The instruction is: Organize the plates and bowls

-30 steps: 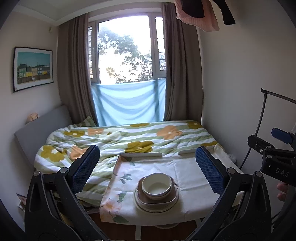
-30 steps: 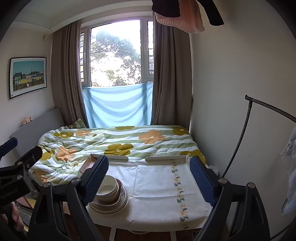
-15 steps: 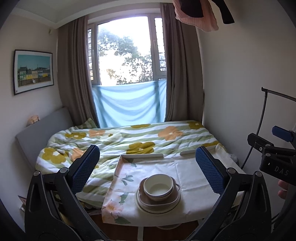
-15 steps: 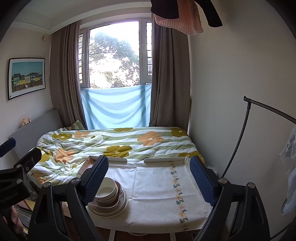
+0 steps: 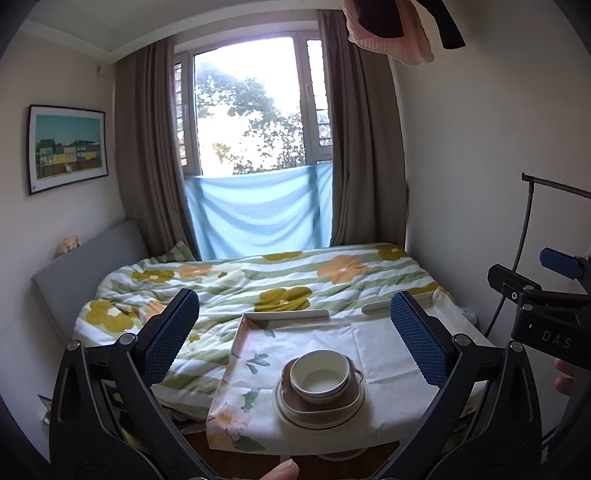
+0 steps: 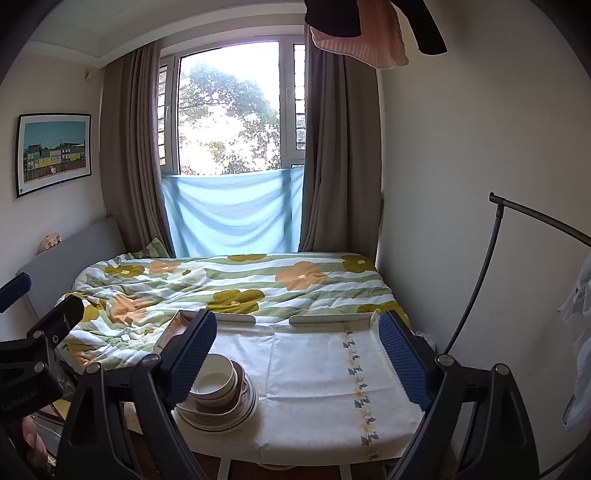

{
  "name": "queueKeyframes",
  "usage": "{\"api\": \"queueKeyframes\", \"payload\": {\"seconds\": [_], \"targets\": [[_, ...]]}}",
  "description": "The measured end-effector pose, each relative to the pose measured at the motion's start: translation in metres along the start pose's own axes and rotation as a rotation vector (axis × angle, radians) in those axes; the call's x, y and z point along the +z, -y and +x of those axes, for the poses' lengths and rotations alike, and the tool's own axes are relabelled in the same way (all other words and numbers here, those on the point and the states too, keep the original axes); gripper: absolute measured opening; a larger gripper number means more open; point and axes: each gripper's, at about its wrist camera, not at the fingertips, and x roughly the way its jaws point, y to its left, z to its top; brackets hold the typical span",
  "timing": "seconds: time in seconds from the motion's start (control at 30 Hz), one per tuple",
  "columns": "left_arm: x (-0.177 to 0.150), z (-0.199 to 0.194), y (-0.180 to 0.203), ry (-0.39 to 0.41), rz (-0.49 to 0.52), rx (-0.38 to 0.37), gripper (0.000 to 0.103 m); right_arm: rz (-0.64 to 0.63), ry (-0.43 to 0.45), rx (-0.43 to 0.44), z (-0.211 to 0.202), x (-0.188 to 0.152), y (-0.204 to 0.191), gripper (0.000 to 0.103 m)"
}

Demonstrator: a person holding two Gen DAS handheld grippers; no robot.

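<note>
A stack of dishes sits near the front left of a cloth-covered table: a white bowl on top, a brown dish under it, a pale plate at the bottom. The stack also shows in the right wrist view, partly hidden by the left finger. My left gripper is open and empty, held back from the table, with the stack between its fingers in view. My right gripper is open and empty, over the table's bare middle, to the right of the stack.
A bed with a flowered quilt lies right behind the table. White rails edge the table's far side. A black curved stand rises at the right by the wall. Clothes hang overhead. The right gripper's body is at the left wrist view's right edge.
Both views have shifted slightly, and the table and stack sit a little nearer. Both grippers stay open and empty.
</note>
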Motion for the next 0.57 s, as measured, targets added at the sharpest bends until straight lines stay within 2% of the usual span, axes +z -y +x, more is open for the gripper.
{"api": "queueKeyframes", "payload": {"seconds": [0.57], "targets": [[-0.003,0.016,-0.021,0.001,-0.021,0.01,0.103,-0.004,-0.01,0.003,0.012,0.0,-0.012,0.087]]}}
